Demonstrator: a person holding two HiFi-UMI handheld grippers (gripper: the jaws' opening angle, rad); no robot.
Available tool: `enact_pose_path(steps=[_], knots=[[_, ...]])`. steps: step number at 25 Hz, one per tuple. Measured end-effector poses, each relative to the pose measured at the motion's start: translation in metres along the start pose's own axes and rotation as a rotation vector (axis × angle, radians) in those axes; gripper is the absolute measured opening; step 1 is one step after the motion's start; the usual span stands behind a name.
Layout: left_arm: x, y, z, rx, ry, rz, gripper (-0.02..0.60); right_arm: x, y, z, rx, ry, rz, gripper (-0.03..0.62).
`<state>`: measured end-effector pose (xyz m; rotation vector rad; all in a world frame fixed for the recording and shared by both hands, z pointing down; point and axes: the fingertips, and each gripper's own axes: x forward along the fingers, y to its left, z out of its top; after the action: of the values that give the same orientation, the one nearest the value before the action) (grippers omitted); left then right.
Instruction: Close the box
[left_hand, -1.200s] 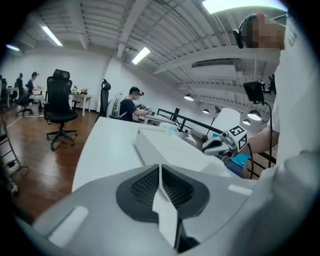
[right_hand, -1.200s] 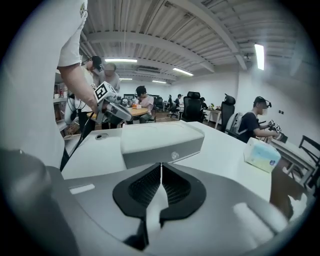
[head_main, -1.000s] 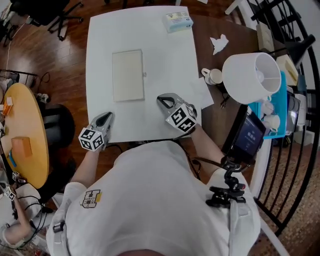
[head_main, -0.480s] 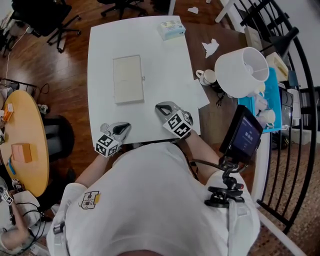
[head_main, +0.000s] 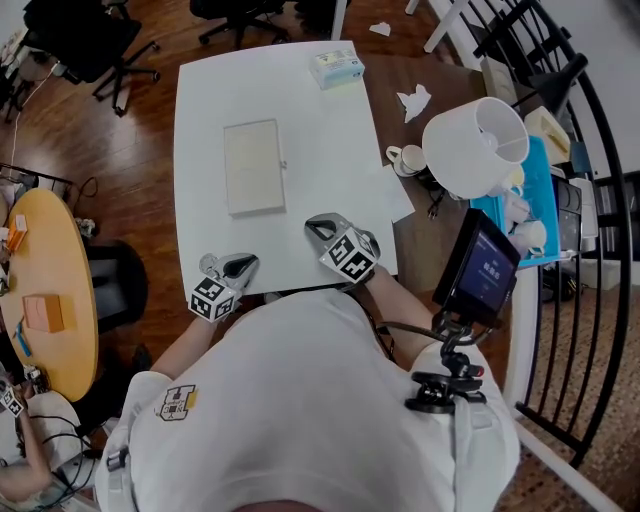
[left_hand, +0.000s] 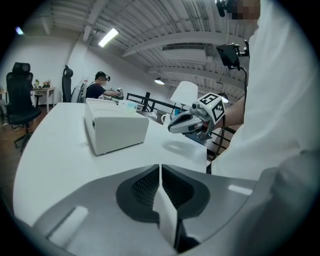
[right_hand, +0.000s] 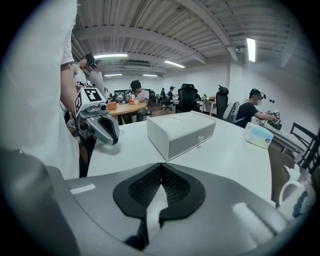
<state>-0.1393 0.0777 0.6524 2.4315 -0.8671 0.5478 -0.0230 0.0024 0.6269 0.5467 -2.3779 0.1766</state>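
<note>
The white flat box (head_main: 254, 166) lies on the white table (head_main: 330, 130) with its lid down; it also shows in the left gripper view (left_hand: 115, 127) and the right gripper view (right_hand: 182, 131). My left gripper (head_main: 242, 263) sits at the table's near edge, shut and holding nothing, well short of the box. My right gripper (head_main: 314, 226) rests near the front edge, right of the box, also shut with nothing in it. Each gripper view shows its own jaws pressed together, left gripper (left_hand: 160, 167) and right gripper (right_hand: 161, 167).
A tissue pack (head_main: 335, 67) lies at the table's far edge. On the brown desk to the right are crumpled paper (head_main: 415, 100), a cup (head_main: 405, 158), a white lampshade (head_main: 475, 148) and a dark screen (head_main: 478, 270). A round wooden table (head_main: 45, 290) stands at the left.
My left gripper has moved right along the table's near edge and turned to point right. The right gripper has drawn back a little. The box has not moved on the table.
</note>
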Motion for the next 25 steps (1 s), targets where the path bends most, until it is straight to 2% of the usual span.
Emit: enact_pose_path(steps=[25], knots=[[-0.0017,0.0013,0.0006,0.001,0.001,0.008,0.012,0.0048,-0.0003,0.0031,-0.059,0.026,-0.008,0.0]])
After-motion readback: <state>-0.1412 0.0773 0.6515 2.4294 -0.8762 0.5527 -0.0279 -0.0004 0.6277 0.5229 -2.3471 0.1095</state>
